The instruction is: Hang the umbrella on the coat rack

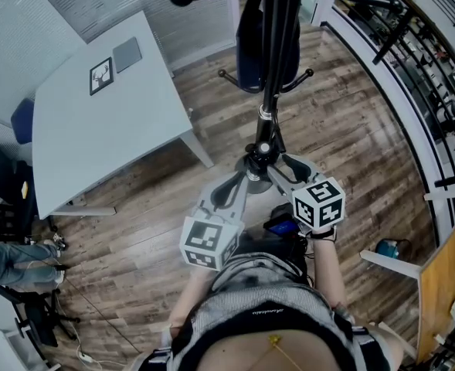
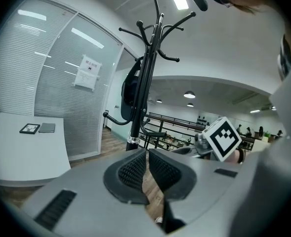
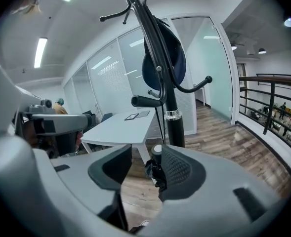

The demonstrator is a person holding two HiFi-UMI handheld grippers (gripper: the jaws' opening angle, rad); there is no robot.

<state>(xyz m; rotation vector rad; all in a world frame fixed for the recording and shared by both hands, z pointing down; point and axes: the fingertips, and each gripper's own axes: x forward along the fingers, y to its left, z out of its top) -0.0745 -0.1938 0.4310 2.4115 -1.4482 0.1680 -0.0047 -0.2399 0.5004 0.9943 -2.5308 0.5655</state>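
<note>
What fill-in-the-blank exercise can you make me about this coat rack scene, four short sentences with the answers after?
1. The black metal coat rack stands on a ____ plank floor.
2. In the head view, the pale grey table lies to the rack's ____.
3. The fabric bundle hanging against the rack's pole is dark ____.
4. The jaws of the right gripper stand ____.
Missing words: wooden; left; blue; apart.
</note>
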